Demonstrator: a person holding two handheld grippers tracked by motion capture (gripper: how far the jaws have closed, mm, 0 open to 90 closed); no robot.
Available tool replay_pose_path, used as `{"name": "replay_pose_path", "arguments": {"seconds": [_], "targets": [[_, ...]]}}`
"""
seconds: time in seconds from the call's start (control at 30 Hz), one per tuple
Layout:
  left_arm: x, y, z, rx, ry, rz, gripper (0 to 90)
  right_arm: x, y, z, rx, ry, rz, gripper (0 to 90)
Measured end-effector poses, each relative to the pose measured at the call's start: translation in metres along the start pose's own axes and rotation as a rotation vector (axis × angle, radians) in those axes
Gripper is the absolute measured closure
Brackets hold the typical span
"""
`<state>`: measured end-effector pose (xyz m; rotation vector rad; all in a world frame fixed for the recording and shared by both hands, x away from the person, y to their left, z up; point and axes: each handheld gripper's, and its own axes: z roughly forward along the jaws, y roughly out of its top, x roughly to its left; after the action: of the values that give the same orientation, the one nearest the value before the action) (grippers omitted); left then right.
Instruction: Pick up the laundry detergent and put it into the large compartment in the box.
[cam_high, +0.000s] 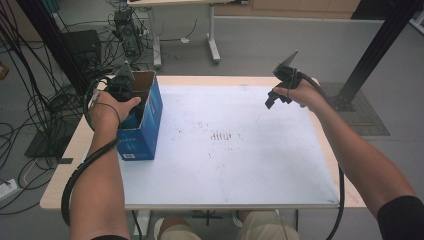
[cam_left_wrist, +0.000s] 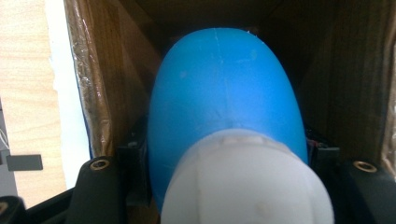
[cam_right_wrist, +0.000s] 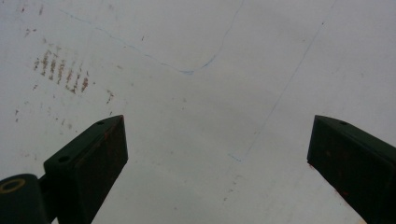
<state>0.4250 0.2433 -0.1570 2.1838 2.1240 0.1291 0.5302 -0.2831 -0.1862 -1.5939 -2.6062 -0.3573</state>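
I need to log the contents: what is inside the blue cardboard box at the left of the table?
Inside the blue box, the left gripper holds a blue bottle with a white cap. The bottle hides the box's bottom.

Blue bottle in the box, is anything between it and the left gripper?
Nothing visible. The left gripper is down inside the blue box, and its own view shows the blue bottle with its white cap already between the jaws.

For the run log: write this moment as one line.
left gripper: inside blue box, shut on blue bottle | right gripper: open, above white mat, holding nothing
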Motion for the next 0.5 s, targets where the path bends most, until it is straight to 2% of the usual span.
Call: {"name": "replay_pose_path", "arguments": {"seconds": [0.5], "targets": [[0.0011,0.0001,0.0002,0.000,-0.003,-0.002,37.0,0.0006,-0.0009,-0.0013,-0.005,0.004,-0.001,5.0]]}}
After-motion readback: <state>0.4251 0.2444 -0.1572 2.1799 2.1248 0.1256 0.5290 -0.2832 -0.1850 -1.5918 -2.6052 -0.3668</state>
